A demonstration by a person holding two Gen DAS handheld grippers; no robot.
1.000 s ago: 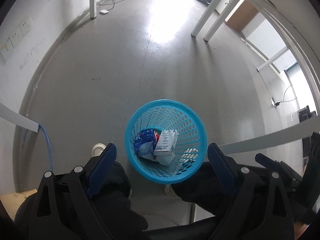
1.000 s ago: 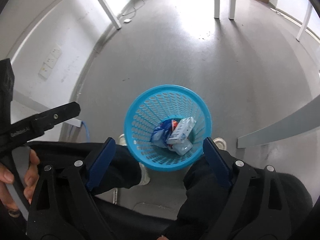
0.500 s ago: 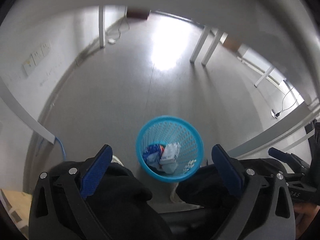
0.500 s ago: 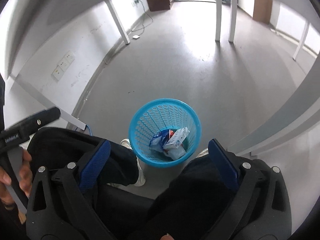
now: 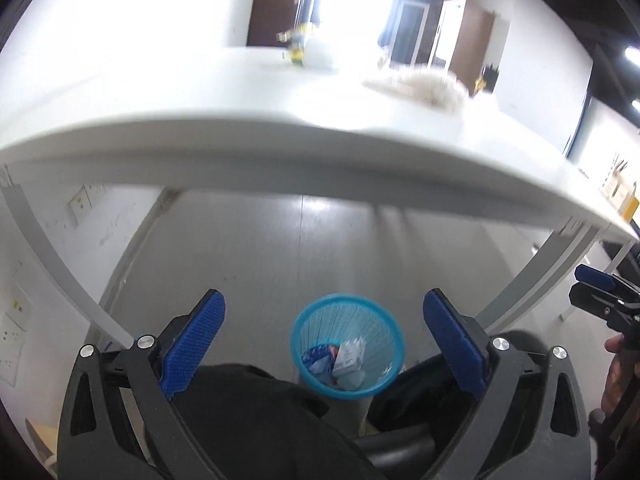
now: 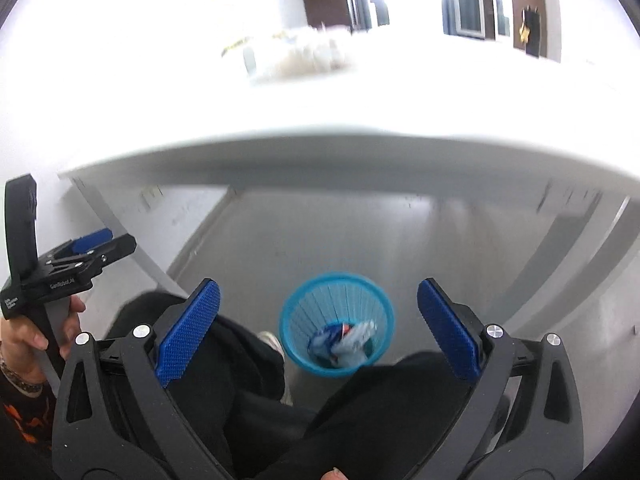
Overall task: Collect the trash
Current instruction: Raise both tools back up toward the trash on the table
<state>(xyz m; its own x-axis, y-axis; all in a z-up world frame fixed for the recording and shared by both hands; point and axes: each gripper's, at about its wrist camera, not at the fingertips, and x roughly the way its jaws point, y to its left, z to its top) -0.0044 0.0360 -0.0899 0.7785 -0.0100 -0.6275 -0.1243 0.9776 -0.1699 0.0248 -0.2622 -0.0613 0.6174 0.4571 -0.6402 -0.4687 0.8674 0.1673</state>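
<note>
A blue mesh waste basket [image 5: 347, 325] stands on the floor under the white table, between the person's legs; it also shows in the right wrist view [image 6: 336, 300]. It holds a white carton [image 5: 349, 354], a blue wrapper [image 5: 316, 356] and other scraps. My left gripper [image 5: 324, 316] is open and empty, well above the basket. My right gripper [image 6: 318, 304] is open and empty, also high above it. On the table lie blurred items: a whitish crumpled heap [image 5: 420, 84] and a small yellow-dark object [image 5: 297, 46].
The white table [image 5: 280, 136] has its front edge across both views, with grey legs at left [image 5: 36, 236] and right [image 5: 532, 276]. The person's black-trousered legs [image 5: 248, 412] fill the bottom. The other gripper shows at each view's side [image 6: 68, 268].
Both grippers rose from under the table to above its edge, so the table top came into view and the basket looks smaller and lower. Both stayed open.
</note>
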